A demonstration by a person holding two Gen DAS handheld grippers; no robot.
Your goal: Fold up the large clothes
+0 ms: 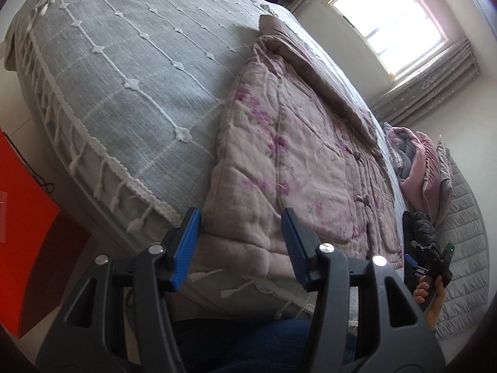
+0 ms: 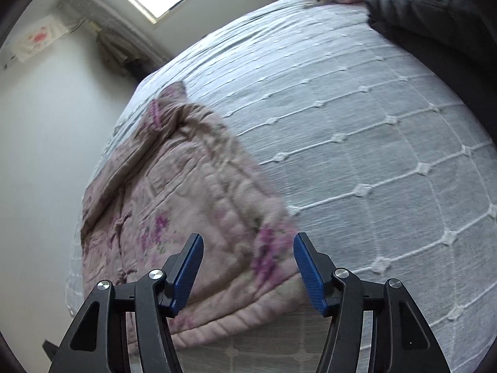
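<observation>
A pink quilted floral jacket [image 1: 289, 161] lies spread on the grey bedspread [image 1: 124, 62], its hem at the near bed edge, with one sleeve folded across it. My left gripper [image 1: 240, 230] is open, its blue pads just in front of the hem's left part. My right gripper [image 2: 248, 255] is open, its pads in front of the jacket's [image 2: 174, 192] near right corner; it also shows in the left wrist view [image 1: 427, 264], held in a hand beside the bed. Neither gripper holds anything.
A pile of pink and grey clothes [image 1: 416, 161] and a dark puffer jacket [image 2: 435, 9] lie further along the bed. An orange box [image 1: 21, 223] stands on the floor at the left. A window [image 1: 391, 21] with curtains is behind the bed.
</observation>
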